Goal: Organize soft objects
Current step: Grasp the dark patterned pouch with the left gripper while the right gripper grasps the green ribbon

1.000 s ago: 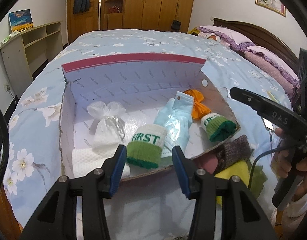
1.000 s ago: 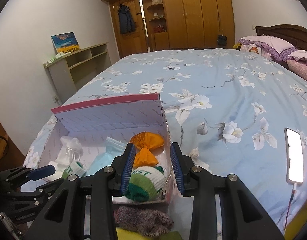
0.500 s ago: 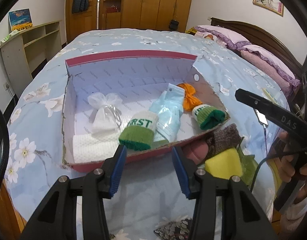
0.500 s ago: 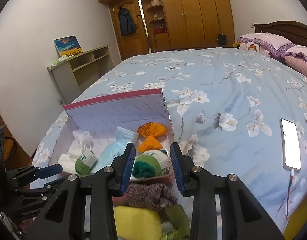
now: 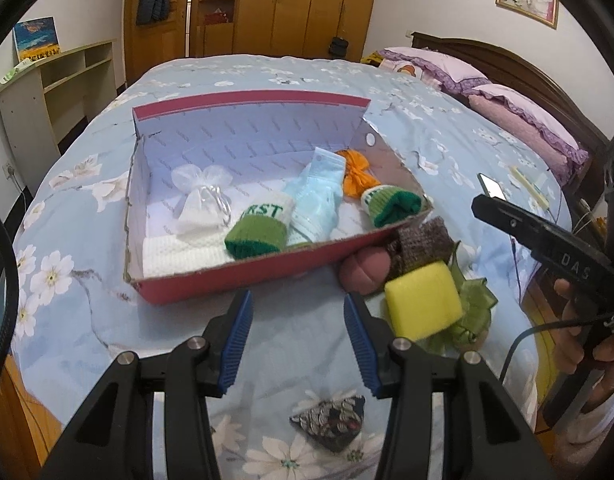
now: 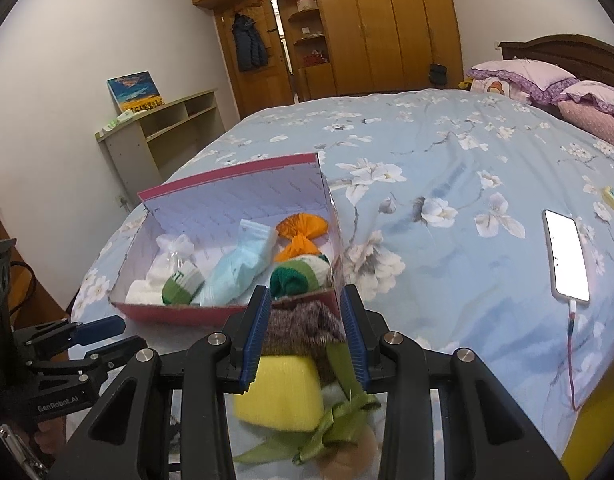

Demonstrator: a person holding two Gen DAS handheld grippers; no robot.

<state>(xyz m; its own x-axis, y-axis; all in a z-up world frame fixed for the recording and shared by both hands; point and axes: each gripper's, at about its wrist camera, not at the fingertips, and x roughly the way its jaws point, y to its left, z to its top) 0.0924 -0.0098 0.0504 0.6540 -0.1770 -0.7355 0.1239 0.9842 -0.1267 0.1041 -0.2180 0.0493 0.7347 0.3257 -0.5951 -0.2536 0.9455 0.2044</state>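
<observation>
A red cardboard box (image 5: 211,284) (image 6: 211,314) lies on the bed. It holds a white pouch (image 5: 201,200), a white cloth (image 5: 179,254), two green-and-white socks (image 5: 259,230) (image 5: 391,204), a light blue sock (image 5: 319,196) and an orange pouch (image 5: 357,174). Outside its near right corner lie a brown knit piece (image 5: 421,246) (image 6: 303,326), a pink ball (image 5: 365,270), a yellow sponge (image 5: 423,304) (image 6: 279,394) and a green ribbon (image 6: 335,420). My left gripper (image 5: 297,334) is open and empty in front of the box. My right gripper (image 6: 305,334) is open above the brown piece and sponge.
A dark patterned pouch (image 5: 331,424) lies on the floral bedspread near my left gripper. A lit phone (image 6: 567,254) on a cable lies at the right. Pillows (image 5: 523,112) and a headboard stand far right; a shelf (image 6: 159,132) stands left; wardrobes are behind.
Both grippers have pulled back from the box, toward the near edge of the bed. The loose items outside the box have come into fuller view. Both stay open.
</observation>
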